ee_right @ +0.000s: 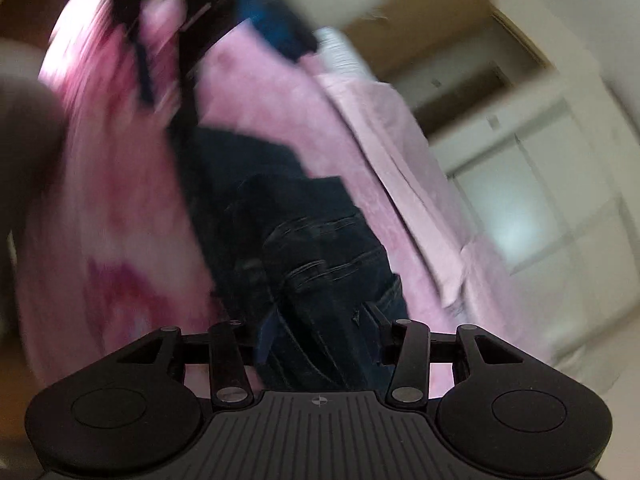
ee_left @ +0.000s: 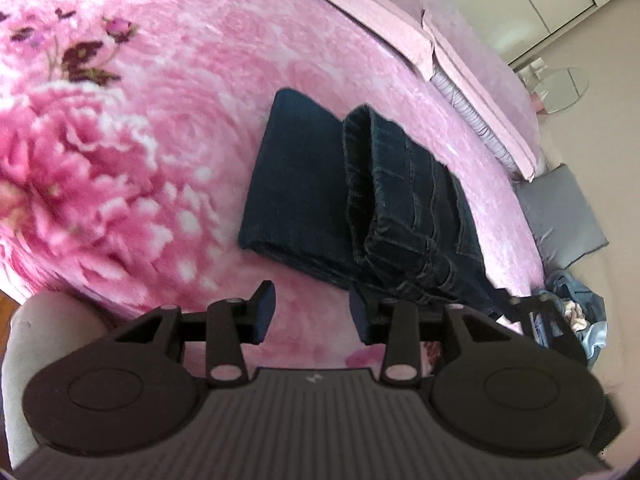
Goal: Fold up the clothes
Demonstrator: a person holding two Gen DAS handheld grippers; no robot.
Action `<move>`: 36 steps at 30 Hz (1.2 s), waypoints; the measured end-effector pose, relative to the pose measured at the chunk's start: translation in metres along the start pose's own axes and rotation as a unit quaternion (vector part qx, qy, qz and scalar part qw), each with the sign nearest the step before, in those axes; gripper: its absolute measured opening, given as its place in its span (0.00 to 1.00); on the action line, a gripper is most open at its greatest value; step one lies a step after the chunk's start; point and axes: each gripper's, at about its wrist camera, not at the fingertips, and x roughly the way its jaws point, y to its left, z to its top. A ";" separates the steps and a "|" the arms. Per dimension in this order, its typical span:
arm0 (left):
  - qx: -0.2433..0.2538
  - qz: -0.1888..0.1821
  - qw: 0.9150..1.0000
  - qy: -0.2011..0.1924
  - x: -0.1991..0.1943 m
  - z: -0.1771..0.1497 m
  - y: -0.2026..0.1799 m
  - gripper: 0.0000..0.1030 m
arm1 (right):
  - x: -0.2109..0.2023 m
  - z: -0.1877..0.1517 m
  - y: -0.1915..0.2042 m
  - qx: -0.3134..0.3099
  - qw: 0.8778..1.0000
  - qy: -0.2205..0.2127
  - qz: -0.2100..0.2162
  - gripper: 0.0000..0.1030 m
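Holding our left gripper [ee_left: 312,312] with its jaws apart and empty over the near part of the bed [ee_left: 140,160], we judged the jeans [ee_left: 320,192] nearly folded: a compact dark bundle toward the bed's right edge, waistband doubled on top. Our right gripper [ee_right: 320,344] had denim between its jaws; whether it pinched, we could not tell. Stiff, seamed denim lay on plush pink floral fleece. Beyond the edge, crumpled clothes [ee_left: 576,300] seemingly awaited folding.
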 end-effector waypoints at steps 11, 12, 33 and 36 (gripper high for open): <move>-0.012 0.008 1.000 -0.015 0.005 0.020 0.019 0.34 | 0.018 -0.008 0.013 -0.030 0.999 0.011 -0.012 0.54; -0.013 0.008 1.000 -0.014 0.006 0.021 0.020 0.34 | 0.018 -0.007 0.007 -0.011 1.000 0.008 -0.008 0.54; -0.039 -0.002 0.997 -0.066 -0.019 0.036 0.043 0.33 | -0.005 0.056 -0.070 0.191 0.967 -0.159 -0.048 0.09; -0.052 0.007 0.997 -0.061 -0.017 0.037 0.052 0.33 | 0.019 0.066 -0.029 0.145 0.982 -0.114 0.027 0.09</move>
